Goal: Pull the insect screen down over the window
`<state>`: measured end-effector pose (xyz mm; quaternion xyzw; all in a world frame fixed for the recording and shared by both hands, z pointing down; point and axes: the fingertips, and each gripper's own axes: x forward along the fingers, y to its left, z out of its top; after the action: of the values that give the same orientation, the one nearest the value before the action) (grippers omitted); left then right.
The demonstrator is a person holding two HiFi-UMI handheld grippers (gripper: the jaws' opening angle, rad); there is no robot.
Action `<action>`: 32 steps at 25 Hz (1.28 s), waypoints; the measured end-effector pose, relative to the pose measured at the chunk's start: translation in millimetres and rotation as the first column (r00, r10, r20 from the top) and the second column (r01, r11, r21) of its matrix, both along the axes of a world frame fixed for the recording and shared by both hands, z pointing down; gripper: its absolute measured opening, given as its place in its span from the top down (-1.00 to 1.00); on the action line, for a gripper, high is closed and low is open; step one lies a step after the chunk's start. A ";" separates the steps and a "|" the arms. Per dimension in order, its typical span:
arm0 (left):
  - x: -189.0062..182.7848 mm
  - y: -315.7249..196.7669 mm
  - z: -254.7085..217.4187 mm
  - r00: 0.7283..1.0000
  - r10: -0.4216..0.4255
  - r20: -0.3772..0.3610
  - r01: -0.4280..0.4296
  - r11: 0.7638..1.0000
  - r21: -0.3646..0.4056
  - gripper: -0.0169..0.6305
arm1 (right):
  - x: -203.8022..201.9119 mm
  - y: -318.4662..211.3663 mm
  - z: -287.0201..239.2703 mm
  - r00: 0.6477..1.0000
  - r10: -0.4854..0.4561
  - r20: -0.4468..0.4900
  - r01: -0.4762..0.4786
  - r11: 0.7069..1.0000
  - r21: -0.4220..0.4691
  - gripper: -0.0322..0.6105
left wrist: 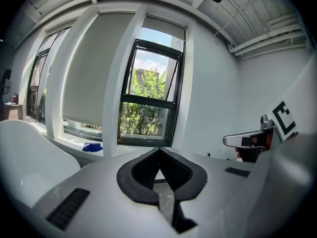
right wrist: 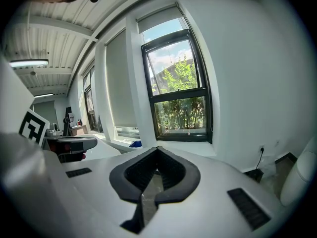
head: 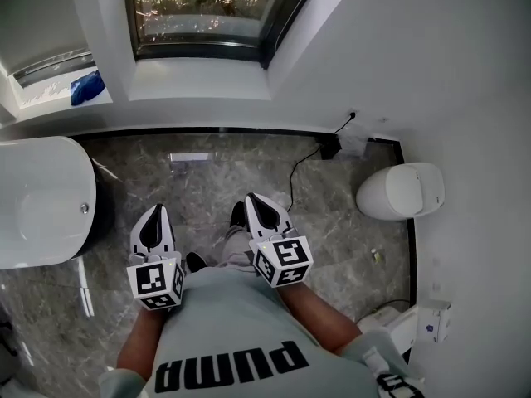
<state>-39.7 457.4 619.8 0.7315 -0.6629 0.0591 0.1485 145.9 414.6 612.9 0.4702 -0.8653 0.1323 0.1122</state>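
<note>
The black-framed window (head: 216, 15) is in the wall ahead, above a white sill (head: 199, 81), with green bushes behind the glass. In the left gripper view the window (left wrist: 151, 98) has only a pale strip of shade (left wrist: 163, 29) across its top; the panes below are uncovered. The right gripper view shows the same window (right wrist: 181, 93). My left gripper (head: 156, 222) and right gripper (head: 261, 206) are held side by side at waist height, well short of the window. Both point toward it. Both are shut with nothing between the jaws, as seen on the left gripper (left wrist: 159, 151) and right gripper (right wrist: 157, 148).
A white bathtub (head: 41, 197) stands at the left and a white toilet (head: 402, 191) at the right. A black cable (head: 303, 168) runs across the grey stone floor to a wall socket. A blue cloth (head: 85, 87) lies on the sill of the neighbouring blind-covered window (left wrist: 94, 73).
</note>
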 end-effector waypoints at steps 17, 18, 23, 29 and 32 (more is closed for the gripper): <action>-1.3 -134.6 24.7 0.999 -0.034 0.032 0.037 0.994 -0.100 0.91 | -22.9 -151.0 50.4 0.995 -0.104 0.000 0.104 0.988 -0.112 0.91; 2.2 -149.8 22.1 0.999 -0.029 0.039 0.033 0.994 -0.101 0.91 | -19.2 -165.3 51.7 0.995 -0.102 0.002 0.101 0.988 -0.118 0.91; 5.4 -225.7 7.7 0.997 -0.034 0.070 0.041 0.994 -0.103 0.91 | -15.0 -243.6 42.8 0.995 -0.102 0.014 0.103 0.990 -0.097 0.91; 5.2 -301.5 -3.4 0.994 -0.068 0.088 0.078 0.992 -0.104 0.91 | -10.2 -325.3 28.5 0.994 -0.102 0.044 0.104 0.993 -0.062 0.91; 10.3 -332.3 -4.7 0.993 -0.077 0.090 0.087 0.990 -0.113 0.91 | -5.0 -357.3 17.9 0.992 -0.110 0.055 0.113 0.993 -0.043 0.91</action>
<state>-29.4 125.1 615.1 0.6905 -0.6935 0.1229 0.1649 140.8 57.3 630.8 0.4148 -0.8896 0.1580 0.1075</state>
